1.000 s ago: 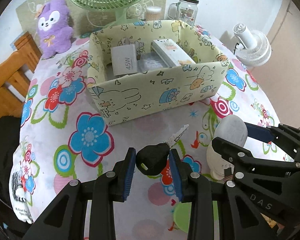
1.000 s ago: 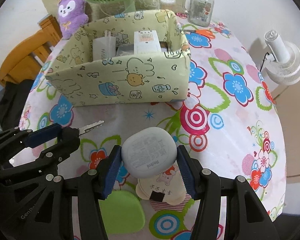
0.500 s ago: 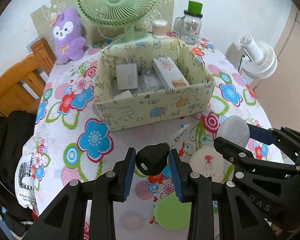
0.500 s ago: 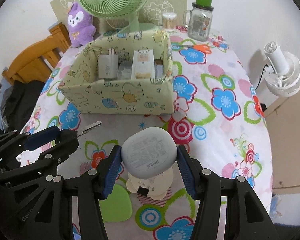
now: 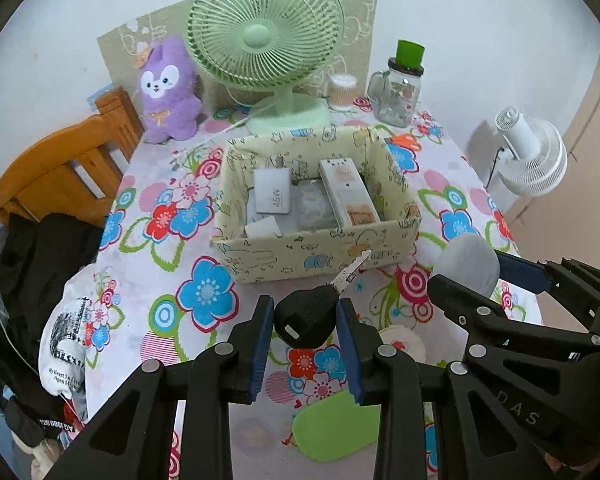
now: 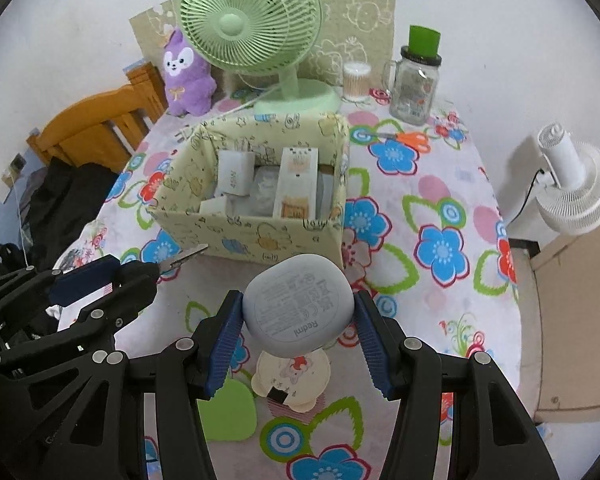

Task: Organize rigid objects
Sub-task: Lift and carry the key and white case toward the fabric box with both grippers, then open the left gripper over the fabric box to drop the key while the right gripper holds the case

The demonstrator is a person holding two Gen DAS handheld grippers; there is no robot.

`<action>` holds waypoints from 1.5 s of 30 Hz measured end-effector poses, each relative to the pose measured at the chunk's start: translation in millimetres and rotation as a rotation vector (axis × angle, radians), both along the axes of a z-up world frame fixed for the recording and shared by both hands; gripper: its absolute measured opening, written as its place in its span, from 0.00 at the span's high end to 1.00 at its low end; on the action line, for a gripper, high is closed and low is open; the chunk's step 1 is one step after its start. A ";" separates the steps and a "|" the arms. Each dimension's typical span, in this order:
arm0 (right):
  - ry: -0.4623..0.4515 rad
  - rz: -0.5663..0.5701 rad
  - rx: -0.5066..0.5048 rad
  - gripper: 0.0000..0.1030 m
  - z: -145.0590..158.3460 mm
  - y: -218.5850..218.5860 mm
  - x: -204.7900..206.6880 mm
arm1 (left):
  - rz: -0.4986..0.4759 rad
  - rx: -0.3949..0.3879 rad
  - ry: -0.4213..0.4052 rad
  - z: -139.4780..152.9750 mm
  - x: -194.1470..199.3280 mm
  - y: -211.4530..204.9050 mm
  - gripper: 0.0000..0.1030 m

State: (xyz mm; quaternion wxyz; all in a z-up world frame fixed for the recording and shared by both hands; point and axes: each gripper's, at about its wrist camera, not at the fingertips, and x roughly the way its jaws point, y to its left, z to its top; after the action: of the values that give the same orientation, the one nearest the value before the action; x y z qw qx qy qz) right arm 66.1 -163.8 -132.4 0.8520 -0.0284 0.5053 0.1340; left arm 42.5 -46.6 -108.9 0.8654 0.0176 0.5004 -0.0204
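Observation:
My left gripper (image 5: 305, 332) is shut on a black-headed key (image 5: 306, 318), whose silver blade points toward the box. My right gripper (image 6: 298, 330) is shut on a grey earbud case (image 6: 298, 304), label side up. Both are held in the air above the floral tablecloth, in front of a pale yellow cartoon-print box (image 5: 312, 254) (image 6: 260, 236). In the box lie a white 45W charger (image 5: 274, 196), a long white remote-like item (image 5: 346, 192) and a clear packet. In the left wrist view the right gripper with the case (image 5: 468, 264) appears at the right.
Below the grippers on the cloth lie a green coaster (image 6: 228, 412) and a round cartoon coaster (image 6: 292, 380). Behind the box stand a green fan (image 5: 264, 28), a purple plush (image 5: 168, 92), a jar with green lid (image 5: 400, 88) and orange scissors (image 6: 408, 138). A white fan (image 6: 572, 184) is off the table's right edge.
Both grippers have risen with their objects, so the box and table look smaller and farther below; the fan and the back of the table have come into view.

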 end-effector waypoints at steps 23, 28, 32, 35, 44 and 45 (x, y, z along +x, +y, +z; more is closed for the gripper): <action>-0.058 -0.025 0.012 0.43 37.2 -2.8 33.2 | -0.024 -0.003 -0.059 36.0 31.3 -5.2 0.69; -0.052 -0.029 0.005 0.43 37.5 -0.9 46.4 | -0.027 -0.012 -0.053 35.7 43.9 -2.0 0.69; -0.043 -0.028 0.002 0.43 36.1 0.9 56.6 | -0.023 -0.015 -0.044 32.9 53.7 -0.3 0.69; -0.036 -0.027 0.000 0.43 34.0 2.6 64.0 | -0.017 -0.023 -0.038 29.7 60.0 2.1 0.69; -0.010 -0.015 -0.005 0.43 26.3 7.5 84.9 | -0.002 -0.037 -0.008 15.9 82.5 7.4 0.69; -0.009 -0.015 -0.006 0.43 25.6 7.7 86.6 | -0.001 -0.039 -0.005 14.2 84.6 7.8 0.69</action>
State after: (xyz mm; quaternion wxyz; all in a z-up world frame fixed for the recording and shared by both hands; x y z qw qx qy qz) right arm 152.7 -156.2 -106.8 0.8551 -0.0276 0.5021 0.1259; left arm 127.1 -38.8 -94.7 0.8669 0.0010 0.4976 -0.0308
